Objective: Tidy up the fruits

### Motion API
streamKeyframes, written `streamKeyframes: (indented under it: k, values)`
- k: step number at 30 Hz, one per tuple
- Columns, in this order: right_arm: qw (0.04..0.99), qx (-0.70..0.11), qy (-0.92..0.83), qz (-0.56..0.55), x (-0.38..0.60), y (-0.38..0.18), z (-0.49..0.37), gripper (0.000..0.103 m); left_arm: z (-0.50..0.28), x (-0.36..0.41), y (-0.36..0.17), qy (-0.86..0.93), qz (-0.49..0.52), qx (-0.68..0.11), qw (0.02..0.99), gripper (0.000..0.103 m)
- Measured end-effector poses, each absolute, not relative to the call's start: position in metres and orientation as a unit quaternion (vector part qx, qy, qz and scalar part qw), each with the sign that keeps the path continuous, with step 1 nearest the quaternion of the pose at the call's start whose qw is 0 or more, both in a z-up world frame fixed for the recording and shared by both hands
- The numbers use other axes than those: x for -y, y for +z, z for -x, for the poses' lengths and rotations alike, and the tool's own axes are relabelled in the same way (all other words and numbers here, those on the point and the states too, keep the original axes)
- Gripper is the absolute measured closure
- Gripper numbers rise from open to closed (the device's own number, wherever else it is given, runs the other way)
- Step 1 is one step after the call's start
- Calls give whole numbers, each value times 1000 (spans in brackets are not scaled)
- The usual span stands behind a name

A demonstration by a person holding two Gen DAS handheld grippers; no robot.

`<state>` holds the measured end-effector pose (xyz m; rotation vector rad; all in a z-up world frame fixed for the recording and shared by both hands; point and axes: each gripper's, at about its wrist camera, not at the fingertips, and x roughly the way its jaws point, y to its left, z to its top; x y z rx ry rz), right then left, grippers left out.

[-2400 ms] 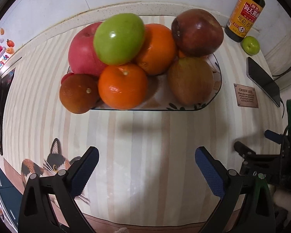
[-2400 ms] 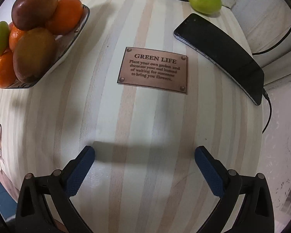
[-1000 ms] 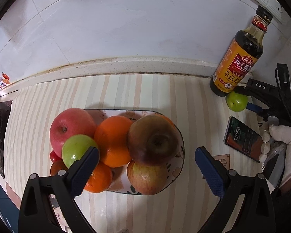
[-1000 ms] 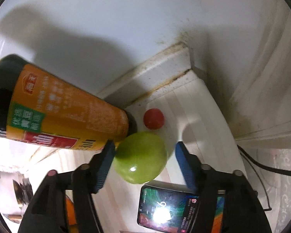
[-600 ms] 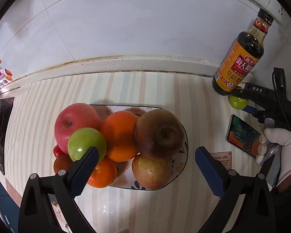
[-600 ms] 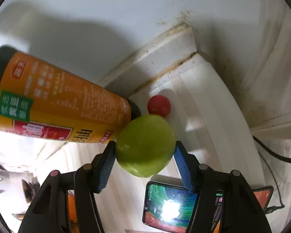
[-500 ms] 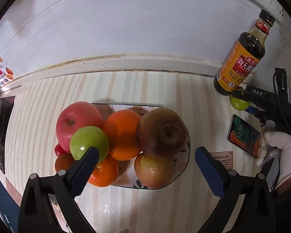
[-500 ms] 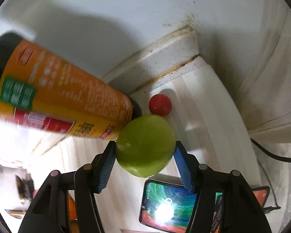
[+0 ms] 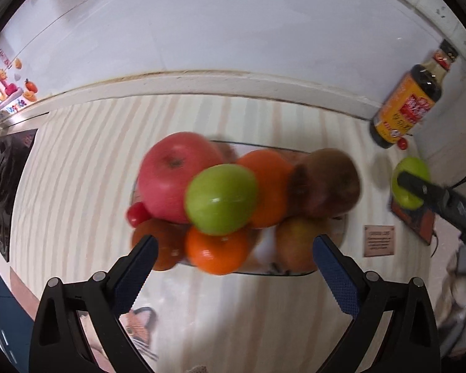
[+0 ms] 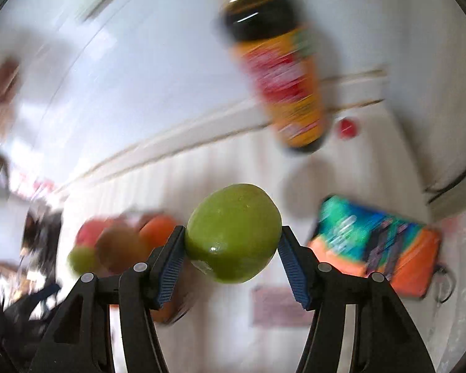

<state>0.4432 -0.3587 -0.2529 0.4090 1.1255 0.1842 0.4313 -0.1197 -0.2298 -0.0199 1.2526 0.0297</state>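
Observation:
My right gripper (image 10: 231, 253) is shut on a small green fruit (image 10: 233, 237) and holds it in the air above the counter; the same fruit (image 9: 410, 183) shows at the right of the left wrist view. A plate (image 9: 295, 272) piled with a red apple (image 9: 177, 174), a green apple (image 9: 222, 199), oranges (image 9: 216, 253) and brownish fruits (image 9: 326, 183) sits in front of my left gripper (image 9: 231, 273), which is open and empty just above its near edge. The plate also shows blurred in the right wrist view (image 10: 167, 314).
A sauce bottle (image 9: 404, 108) stands by the back wall at the right, with a small red tomato (image 9: 403, 145) beside it. A lit phone (image 10: 376, 245) and a small plaque (image 9: 378, 241) lie on the striped mat. A stove (image 9: 0, 180) is at the left.
My right gripper has lifted the green fruit away from the bottle and swung left toward the plate. My left gripper has moved closer to the plate.

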Motion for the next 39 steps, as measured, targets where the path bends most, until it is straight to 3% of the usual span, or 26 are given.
streamKeyframes:
  k: [15, 39]
  values:
    - [749, -612, 254, 16, 279, -311, -447, 41, -428, 111, -240, 27, 22, -592, 805, 1]
    - [728, -610, 309, 43, 281, -332, -464, 40, -422, 116, -246, 43, 29, -596, 801, 1]
